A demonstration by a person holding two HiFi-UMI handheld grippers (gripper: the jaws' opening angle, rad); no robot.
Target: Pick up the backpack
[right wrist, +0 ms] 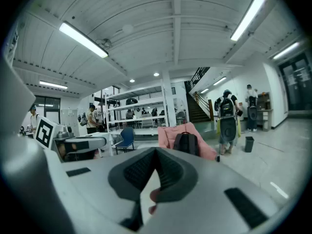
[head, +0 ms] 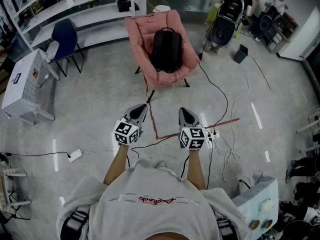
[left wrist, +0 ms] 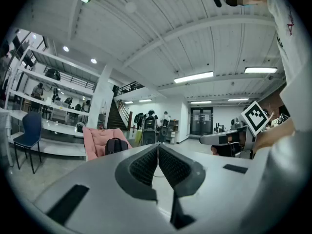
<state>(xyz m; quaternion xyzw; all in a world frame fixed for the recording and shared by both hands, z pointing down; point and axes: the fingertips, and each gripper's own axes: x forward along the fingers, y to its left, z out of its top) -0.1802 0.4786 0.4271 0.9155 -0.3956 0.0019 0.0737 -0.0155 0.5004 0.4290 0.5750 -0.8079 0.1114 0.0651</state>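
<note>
A black backpack (head: 167, 49) stands upright on the seat of a pink folding chair (head: 143, 31) some way ahead of me. It shows small and far off as the backpack (left wrist: 115, 145) in the left gripper view and the backpack (right wrist: 186, 144) in the right gripper view. My left gripper (head: 142, 107) and right gripper (head: 184, 111) are held side by side in front of my body, well short of the chair. Both are shut with nothing between the jaws.
Cables and a red tape line (head: 220, 122) run over the floor between me and the chair. A blue chair (head: 65, 38) and white shelving (head: 75, 6) stand at the left, a white box (head: 26, 82) nearer left. People with bags (head: 227, 14) stand behind the chair at the right.
</note>
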